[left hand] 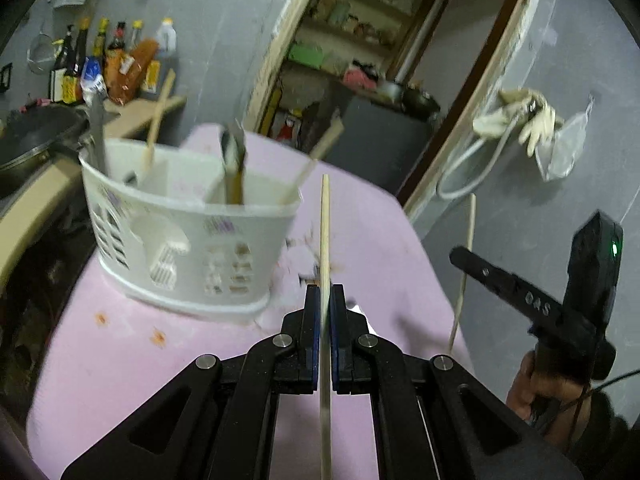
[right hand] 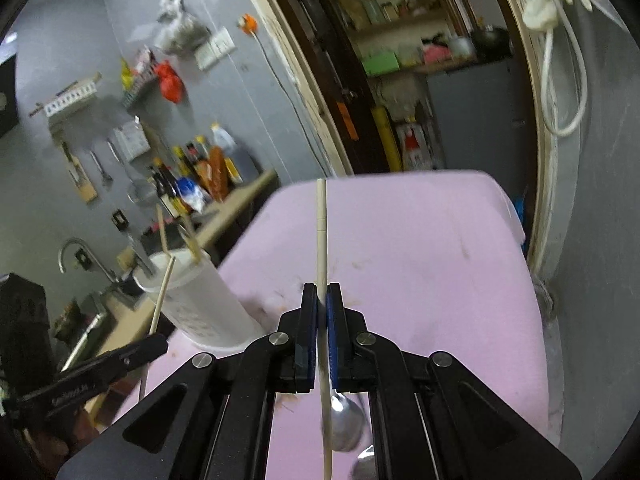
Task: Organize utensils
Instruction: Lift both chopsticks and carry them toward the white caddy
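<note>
The left fingers (left hand: 325, 292) are clamped on one pale chopstick (left hand: 325, 224), and the right fingers (right hand: 322, 292) grip another chopstick (right hand: 321, 232); both sticks are off the pink surface (left hand: 120, 360), pointing forward. The white holder (left hand: 188, 240) at the far left already has a spoon and several sticks standing in its compartments. Two spoons (right hand: 345, 424) lie on the near surface, so these look left to sort after both chopsticks go in.
</note>
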`<state>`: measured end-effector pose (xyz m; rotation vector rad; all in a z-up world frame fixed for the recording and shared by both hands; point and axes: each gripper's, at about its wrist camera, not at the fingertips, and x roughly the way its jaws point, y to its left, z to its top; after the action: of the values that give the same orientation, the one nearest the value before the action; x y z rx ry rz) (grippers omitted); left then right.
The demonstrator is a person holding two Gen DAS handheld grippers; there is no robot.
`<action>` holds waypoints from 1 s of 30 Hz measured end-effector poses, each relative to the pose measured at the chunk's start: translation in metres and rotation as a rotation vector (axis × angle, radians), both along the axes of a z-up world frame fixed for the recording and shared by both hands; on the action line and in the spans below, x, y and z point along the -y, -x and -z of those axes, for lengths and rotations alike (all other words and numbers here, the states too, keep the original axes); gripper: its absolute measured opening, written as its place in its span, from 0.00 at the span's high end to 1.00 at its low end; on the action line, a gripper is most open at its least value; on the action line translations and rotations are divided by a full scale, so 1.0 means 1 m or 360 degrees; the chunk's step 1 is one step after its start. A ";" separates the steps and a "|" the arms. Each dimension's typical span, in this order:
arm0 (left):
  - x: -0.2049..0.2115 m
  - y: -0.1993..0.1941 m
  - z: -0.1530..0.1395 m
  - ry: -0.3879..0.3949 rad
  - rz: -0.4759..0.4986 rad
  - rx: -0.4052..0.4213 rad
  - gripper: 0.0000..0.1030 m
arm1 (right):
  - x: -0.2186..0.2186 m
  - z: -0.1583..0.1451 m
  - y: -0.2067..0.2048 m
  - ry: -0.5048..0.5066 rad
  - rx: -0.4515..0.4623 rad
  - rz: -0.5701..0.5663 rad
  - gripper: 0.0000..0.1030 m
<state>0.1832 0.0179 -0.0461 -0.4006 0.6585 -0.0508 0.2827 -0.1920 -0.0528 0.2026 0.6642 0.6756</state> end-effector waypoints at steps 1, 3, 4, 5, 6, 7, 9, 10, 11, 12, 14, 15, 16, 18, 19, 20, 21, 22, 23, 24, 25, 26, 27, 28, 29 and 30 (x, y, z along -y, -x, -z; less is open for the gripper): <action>-0.008 0.003 -0.008 0.0010 -0.0017 0.0019 0.98 | -0.003 -0.004 0.001 -0.0005 0.0023 -0.0001 0.97; -0.024 0.007 -0.020 0.0032 -0.0047 0.0056 0.98 | -0.011 -0.015 0.003 -0.0039 0.0069 0.0001 0.97; -0.032 0.006 -0.027 0.0041 -0.0068 0.0082 0.98 | -0.012 -0.019 0.005 -0.0056 0.0086 0.0002 0.97; -0.039 0.006 -0.033 0.0049 -0.0085 0.0108 0.98 | -0.017 -0.025 0.006 -0.0078 0.0105 0.0000 0.98; -0.049 0.007 -0.040 0.0056 -0.0105 0.0136 0.98 | -0.021 -0.031 0.007 -0.0100 0.0128 -0.0005 0.98; -0.058 0.007 -0.047 0.0062 -0.0123 0.0166 0.98 | -0.023 -0.036 0.009 -0.0114 0.0148 -0.0011 0.97; -0.076 0.007 -0.060 0.0068 -0.0146 0.0206 0.98 | -0.036 -0.049 0.011 -0.0146 0.0196 -0.0032 0.97; -0.087 0.005 -0.066 0.0073 -0.0165 0.0234 0.98 | -0.041 -0.054 0.013 -0.0161 0.0216 -0.0039 0.97; -0.095 0.003 -0.070 0.0076 -0.0175 0.0254 0.98 | -0.048 -0.061 0.013 -0.0180 0.0243 -0.0049 0.97; -0.105 0.000 -0.073 0.0074 -0.0184 0.0275 0.98 | -0.057 -0.067 0.013 -0.0197 0.0273 -0.0060 0.97; -0.125 -0.008 -0.081 0.0062 -0.0211 0.0321 0.98 | -0.070 -0.079 0.012 -0.0235 0.0326 -0.0080 0.97; -0.134 -0.012 -0.083 0.0063 -0.0221 0.0341 0.98 | -0.077 -0.084 0.011 -0.0251 0.0350 -0.0086 0.97; -0.145 -0.017 -0.086 0.0070 -0.0239 0.0370 0.98 | -0.085 -0.090 0.010 -0.0268 0.0378 -0.0091 0.98; -0.162 -0.026 -0.089 0.0075 -0.0268 0.0412 0.98 | -0.103 -0.100 0.006 -0.0297 0.0434 -0.0098 0.97; -0.170 -0.030 -0.089 0.0075 -0.0285 0.0428 0.98 | -0.109 -0.103 0.004 -0.0294 0.0453 -0.0094 0.97; -0.179 -0.035 -0.088 0.0074 -0.0316 0.0447 0.98 | -0.120 -0.106 0.002 -0.0284 0.0471 -0.0083 0.97; -0.187 -0.040 -0.087 0.0086 -0.0340 0.0467 0.98 | -0.126 -0.106 0.000 -0.0279 0.0479 -0.0074 0.97; -0.196 -0.044 -0.086 0.0102 -0.0363 0.0484 0.98 | -0.134 -0.105 -0.003 -0.0271 0.0488 -0.0062 0.97; -0.203 -0.048 -0.085 0.0109 -0.0386 0.0494 0.98 | -0.141 -0.104 -0.004 -0.0264 0.0494 -0.0053 0.97; -0.209 -0.053 -0.083 0.0116 -0.0402 0.0503 0.98 | -0.149 -0.101 -0.007 -0.0263 0.0495 -0.0036 0.97; -0.214 -0.057 -0.081 0.0118 -0.0421 0.0518 0.98 | -0.151 -0.098 -0.008 -0.0266 0.0494 -0.0022 0.97; -0.218 -0.060 -0.079 0.0115 -0.0435 0.0529 0.98 | -0.155 -0.094 -0.010 -0.0266 0.0495 0.0000 0.97; -0.220 -0.063 -0.078 0.0111 -0.0447 0.0534 0.98 | -0.159 -0.090 -0.012 -0.0262 0.0497 0.0022 0.97; -0.223 -0.066 -0.074 0.0112 -0.0460 0.0540 0.98 | -0.160 -0.086 -0.012 -0.0259 0.0496 0.0038 0.97; -0.225 -0.068 -0.073 0.0110 -0.0465 0.0540 0.98 | -0.163 -0.082 -0.014 -0.0252 0.0490 0.0055 0.97; -0.224 -0.069 -0.070 0.0092 -0.0478 0.0540 0.98 | -0.167 -0.078 -0.016 -0.0242 0.0481 0.0068 0.97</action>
<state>0.2526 0.2421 0.0240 -0.5287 0.2583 0.1457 0.2991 -0.0254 0.0250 0.2487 0.3185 0.6987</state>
